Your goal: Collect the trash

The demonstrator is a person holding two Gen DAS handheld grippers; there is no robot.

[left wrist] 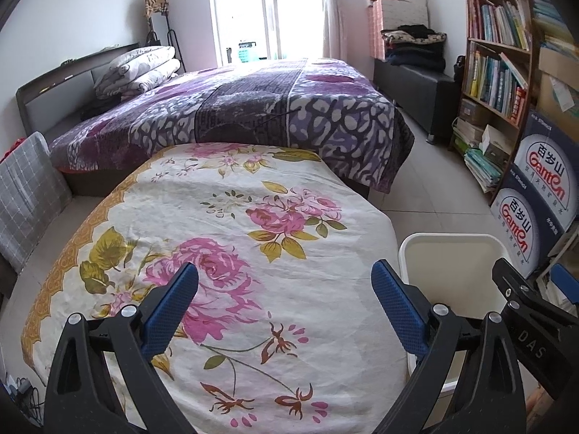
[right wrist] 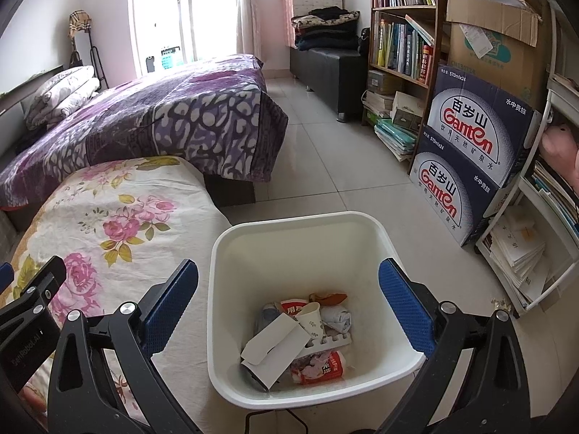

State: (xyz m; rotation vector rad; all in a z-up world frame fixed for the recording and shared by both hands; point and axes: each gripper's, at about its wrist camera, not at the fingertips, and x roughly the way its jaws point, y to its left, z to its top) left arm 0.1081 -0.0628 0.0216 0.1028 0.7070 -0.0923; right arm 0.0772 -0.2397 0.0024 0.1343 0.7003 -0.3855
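Both grippers hover with their jaws spread wide and nothing between the blue pads. The right gripper [right wrist: 288, 278] hangs over a white trash bin [right wrist: 231, 253] that stands on the tiled floor [right wrist: 325, 166], its open mouth lying directly between and below the jaws. Inside the bin lies the collected trash: a paper cup [right wrist: 310, 320], a white folded card [right wrist: 277, 352], a red-printed wrapper [right wrist: 320, 367], and what seems to be crumpled tissue, though the heap is too jumbled to sort fully. The left gripper [left wrist: 284, 282] is over the floral cloth [left wrist: 224, 253] covering the desk, which fills the space ahead of its jaws; the bin's rim shows just beyond its right jaw. Farther ahead of both stands a bed with a purple blanket [left wrist: 253, 108].
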